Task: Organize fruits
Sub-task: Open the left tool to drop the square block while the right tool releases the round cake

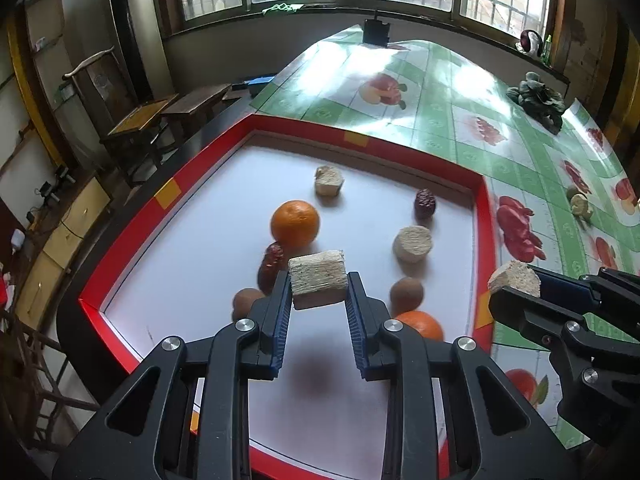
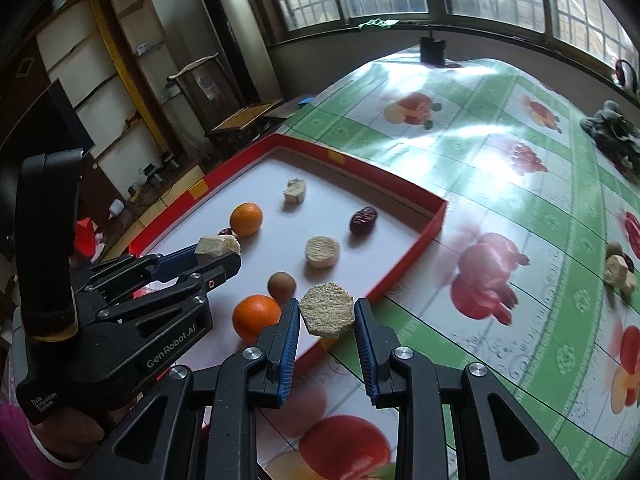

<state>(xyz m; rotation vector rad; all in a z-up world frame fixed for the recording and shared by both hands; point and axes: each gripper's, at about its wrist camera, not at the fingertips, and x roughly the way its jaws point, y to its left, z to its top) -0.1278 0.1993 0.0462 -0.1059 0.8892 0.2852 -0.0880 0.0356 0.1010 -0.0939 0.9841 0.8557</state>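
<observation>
My left gripper [image 1: 318, 286] is shut on a rectangular beige cake block [image 1: 318, 276], held above the white floor of the red-rimmed tray [image 1: 320, 128]. My right gripper [image 2: 327, 320] is shut on a hexagonal beige cake [image 2: 327, 312], over the tray's near right rim [image 2: 434, 224]. In the tray lie two oranges [image 1: 295, 224] [image 1: 422, 324], two dark red dates [image 1: 425, 203] [image 1: 272, 262], two brown round fruits [image 1: 406, 294] [image 1: 246, 302] and two more beige cakes [image 1: 329, 180] [image 1: 413, 243]. Each gripper also shows in the other's view, the right gripper [image 1: 516, 284] and the left gripper [image 2: 218, 254].
A green fruit-print tablecloth [image 2: 520, 184] covers the table right of the tray. On it, far right, sit a few small loose pieces [image 2: 618, 270] and a dark leafy bundle [image 1: 538, 98]. A black box [image 1: 376, 32] stands by the window. Chairs and cabinets are off the left edge.
</observation>
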